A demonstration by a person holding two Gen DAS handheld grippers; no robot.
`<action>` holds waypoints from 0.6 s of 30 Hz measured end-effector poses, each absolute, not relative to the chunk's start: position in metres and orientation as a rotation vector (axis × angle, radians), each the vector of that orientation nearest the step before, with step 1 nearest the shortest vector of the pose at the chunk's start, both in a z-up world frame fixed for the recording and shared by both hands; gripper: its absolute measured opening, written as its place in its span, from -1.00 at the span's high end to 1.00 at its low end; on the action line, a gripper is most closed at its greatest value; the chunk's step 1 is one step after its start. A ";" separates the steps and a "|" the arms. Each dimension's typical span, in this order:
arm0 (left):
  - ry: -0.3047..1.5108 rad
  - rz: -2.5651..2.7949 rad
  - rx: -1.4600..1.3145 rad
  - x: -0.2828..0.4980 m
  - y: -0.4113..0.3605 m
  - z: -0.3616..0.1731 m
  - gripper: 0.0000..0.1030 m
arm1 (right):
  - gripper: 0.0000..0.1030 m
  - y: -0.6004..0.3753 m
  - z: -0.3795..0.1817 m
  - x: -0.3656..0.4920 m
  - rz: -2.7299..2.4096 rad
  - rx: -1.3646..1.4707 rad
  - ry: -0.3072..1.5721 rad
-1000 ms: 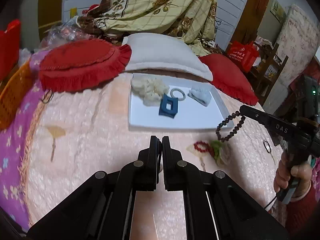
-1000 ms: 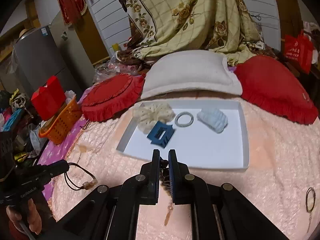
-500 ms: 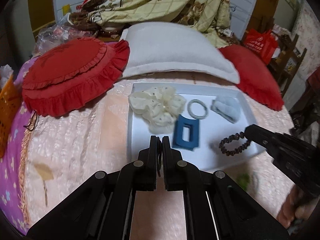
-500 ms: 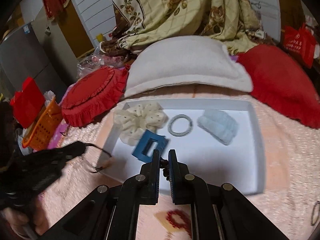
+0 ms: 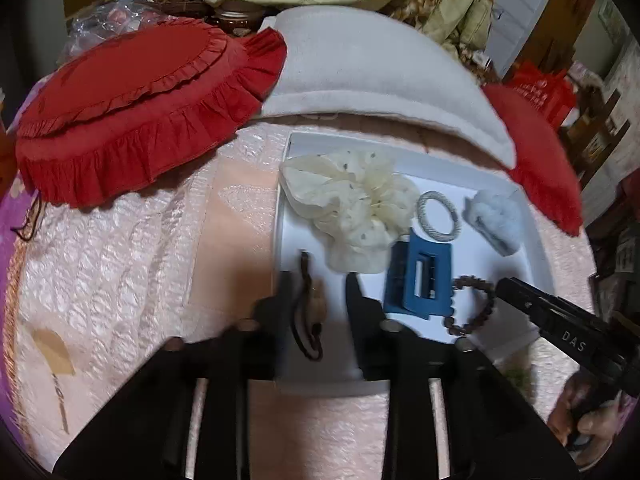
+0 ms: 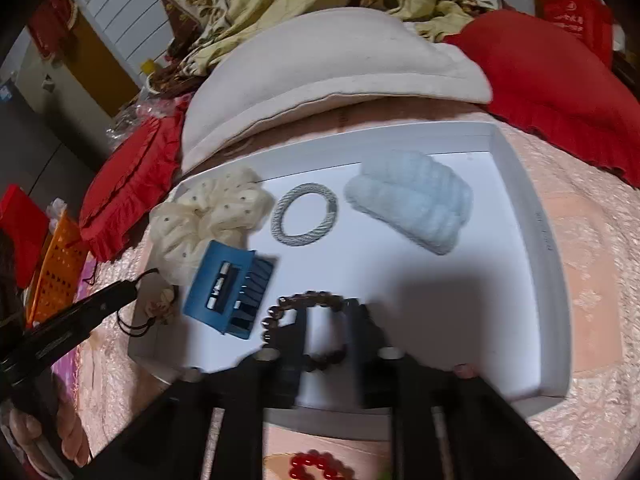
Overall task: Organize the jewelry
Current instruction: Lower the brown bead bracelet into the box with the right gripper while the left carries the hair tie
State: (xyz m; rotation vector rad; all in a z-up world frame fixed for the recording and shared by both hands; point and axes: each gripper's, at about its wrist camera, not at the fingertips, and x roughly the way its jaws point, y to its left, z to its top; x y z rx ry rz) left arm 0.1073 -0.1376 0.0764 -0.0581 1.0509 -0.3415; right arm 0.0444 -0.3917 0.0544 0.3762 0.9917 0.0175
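A white tray (image 5: 532, 248) on the pink bedspread holds a cream scrunchie (image 5: 352, 204), a grey ring band (image 5: 438, 216), a pale blue fluffy band (image 5: 496, 216) and a blue claw clip (image 5: 418, 280). My left gripper (image 5: 316, 284) is open over the tray's near left part, with a dark cord with a pale charm (image 5: 310, 308) lying between its fingers. My right gripper (image 6: 332, 316) is open over the tray (image 6: 540, 240), with a brown bead bracelet (image 6: 296, 304) lying on the tray between its fingers. The bracelet also shows in the left wrist view (image 5: 474, 304).
A white pillow (image 5: 376, 72) and red cushions (image 5: 132, 108) lie behind the tray. A red bead bracelet (image 6: 316, 466) lies on the bedspread in front of the tray. An orange basket (image 6: 56, 268) stands at the left.
Both grippers moved forward and down over the tray and opened. The bead bracelet and the dark cord left their jaws and now lie on the tray.
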 end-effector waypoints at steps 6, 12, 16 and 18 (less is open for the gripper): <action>1.001 -0.358 -0.102 0.067 -0.120 0.101 0.32 | 0.13 -0.406 0.077 0.010 -0.020 0.349 0.927; 0.977 -0.291 -0.080 -0.002 -0.085 0.109 0.31 | 0.13 -0.422 0.083 -0.045 -0.053 0.300 0.924; 0.979 -0.251 -0.116 -0.050 -0.066 0.103 0.31 | 0.13 -0.430 0.082 -0.093 -0.066 0.289 0.905; 0.982 -0.240 -0.144 -0.075 -0.060 0.100 0.31 | 0.13 -0.432 0.080 -0.115 -0.075 0.284 0.899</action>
